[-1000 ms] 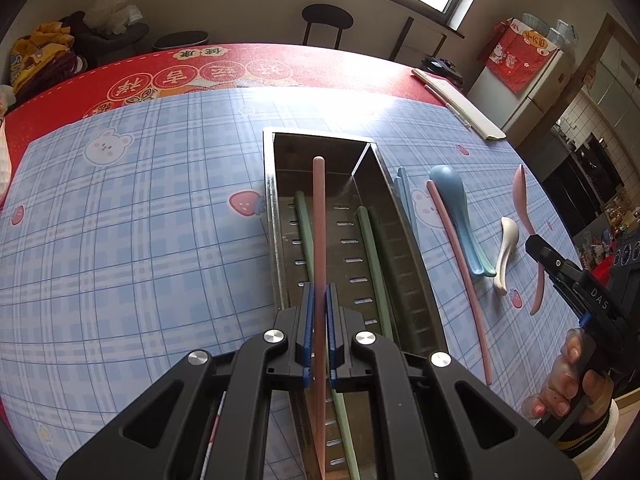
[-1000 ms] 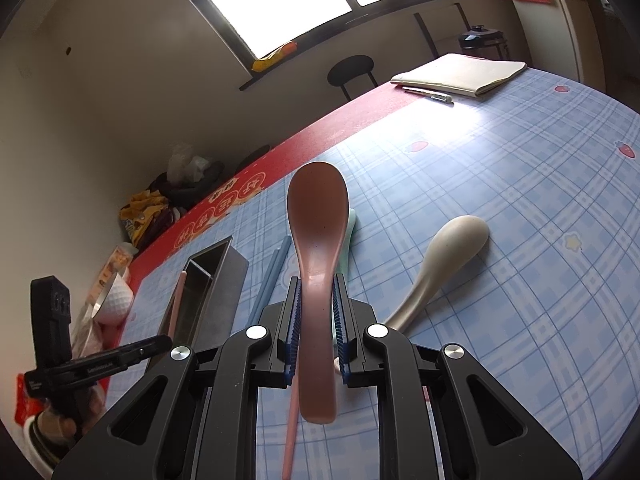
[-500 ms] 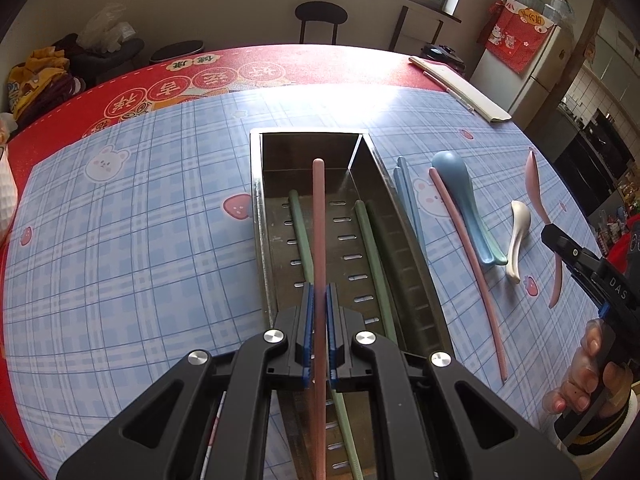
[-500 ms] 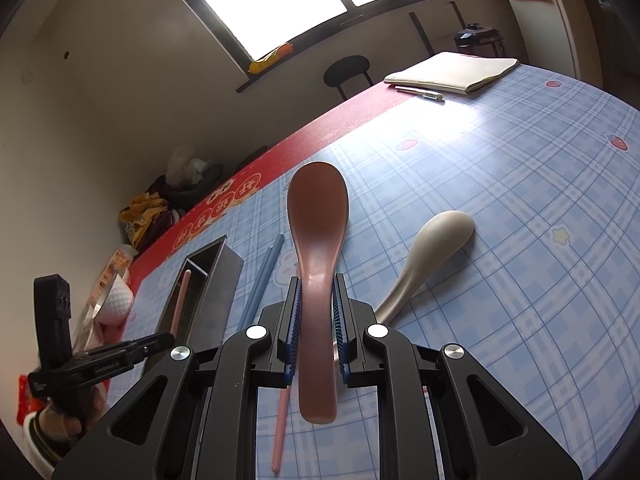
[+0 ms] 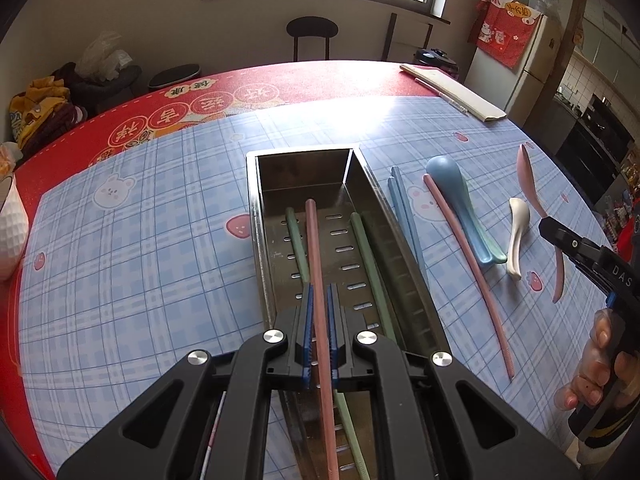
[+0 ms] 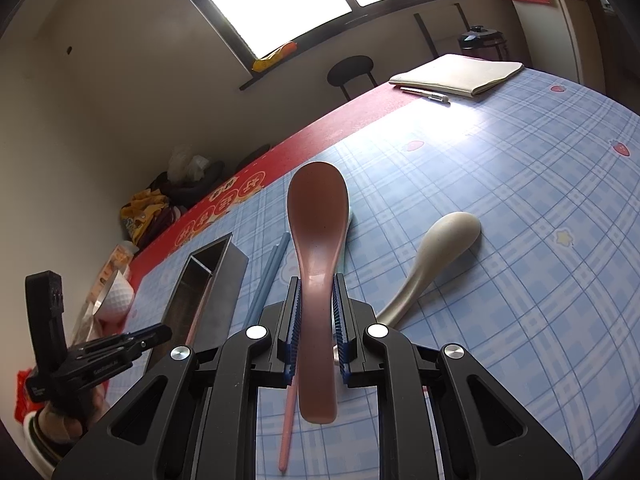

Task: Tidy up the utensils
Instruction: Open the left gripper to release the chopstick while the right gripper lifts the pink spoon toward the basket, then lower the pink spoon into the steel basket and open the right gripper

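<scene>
My left gripper (image 5: 319, 300) is shut on a pink chopstick (image 5: 316, 256) held lengthwise over the steel utensil tray (image 5: 256, 216), its far tip low inside. Two green chopsticks (image 5: 366, 256) lie in the tray. My right gripper (image 6: 316, 300) is shut on a pink spoon (image 6: 318, 216) above the table; the spoon also shows in the left wrist view (image 5: 530, 184). On the cloth right of the tray lie blue chopsticks (image 5: 402, 204), a second pink chopstick (image 5: 464, 260), a blue spoon (image 5: 456, 192) over a green one, and a cream spoon (image 5: 516, 236).
A folded cream cloth (image 5: 452, 92) with a pen lies at the far right of the table. A white cup (image 5: 10, 232) stands at the left edge. A stool (image 5: 312, 32) and a fridge (image 5: 516, 48) stand beyond the table.
My left gripper has drawn back and risen with the pink chopstick, so more of the tray shows. My right gripper has held the pink spoon with little movement.
</scene>
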The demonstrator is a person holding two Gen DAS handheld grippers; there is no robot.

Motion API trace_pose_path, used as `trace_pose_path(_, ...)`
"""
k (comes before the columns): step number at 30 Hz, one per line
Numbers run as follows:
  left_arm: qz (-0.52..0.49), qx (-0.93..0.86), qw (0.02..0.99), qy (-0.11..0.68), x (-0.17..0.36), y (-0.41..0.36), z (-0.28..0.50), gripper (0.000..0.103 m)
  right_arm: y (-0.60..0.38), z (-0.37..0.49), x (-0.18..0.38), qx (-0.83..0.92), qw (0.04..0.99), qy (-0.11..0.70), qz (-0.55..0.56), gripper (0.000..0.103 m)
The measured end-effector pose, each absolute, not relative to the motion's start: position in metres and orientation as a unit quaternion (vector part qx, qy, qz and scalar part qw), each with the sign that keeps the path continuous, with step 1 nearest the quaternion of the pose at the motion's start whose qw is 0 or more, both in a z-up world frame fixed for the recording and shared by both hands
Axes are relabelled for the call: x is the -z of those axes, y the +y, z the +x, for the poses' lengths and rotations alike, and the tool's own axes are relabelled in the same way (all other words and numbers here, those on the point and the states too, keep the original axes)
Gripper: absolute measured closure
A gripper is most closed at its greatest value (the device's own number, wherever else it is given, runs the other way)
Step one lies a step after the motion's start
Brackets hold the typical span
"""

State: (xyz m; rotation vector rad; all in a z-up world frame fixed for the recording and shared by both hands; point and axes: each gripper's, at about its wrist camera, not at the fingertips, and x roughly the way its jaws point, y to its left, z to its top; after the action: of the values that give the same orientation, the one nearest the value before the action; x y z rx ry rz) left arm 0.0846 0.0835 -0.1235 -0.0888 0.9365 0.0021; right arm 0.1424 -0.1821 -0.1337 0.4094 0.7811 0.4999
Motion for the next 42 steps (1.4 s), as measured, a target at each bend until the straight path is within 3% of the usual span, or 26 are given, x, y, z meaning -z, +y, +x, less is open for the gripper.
trace_pose_path(2, -0.029, -0.002, 0.9, 0.436, 0.117, 0.082, 0.08, 0.088, -0.18, 0.142, 0.133, -0.24, 0.874, 0.375, 0.193, 0.088)
trace_pose_path(4, -0.012, -0.007, 0.91, 0.415, 0.11, 0.08, 0.075, 0.067, -0.178, 0.141, 0.132, -0.241, 0.874, 0.377, 0.189, 0.088)
trace_pose_path(8, 0.016, -0.017, 0.927, 0.373, 0.1, 0.081, 0.063, 0.045, -0.174, 0.138, 0.131, -0.241, 0.874, 0.381, 0.183, 0.088)
trace_pose_path(10, 0.019, -0.022, 0.934, 0.356, 0.097, 0.084, 0.058, 0.022, -0.171, 0.137, 0.13, -0.242, 0.873, 0.384, 0.179, 0.088)
trace_pose_path(12, 0.022, -0.039, 0.941, 0.336, 0.095, 0.089, 0.053, 0.007, -0.167, 0.136, 0.13, -0.244, 0.872, 0.387, 0.175, 0.088)
trace_pose_path(42, -0.03, -0.106, 0.949, 0.296, 0.101, 0.152, 0.036, 0.006, -0.006, 0.166, 0.121, -0.242, 0.832, 0.489, 0.098, 0.087)
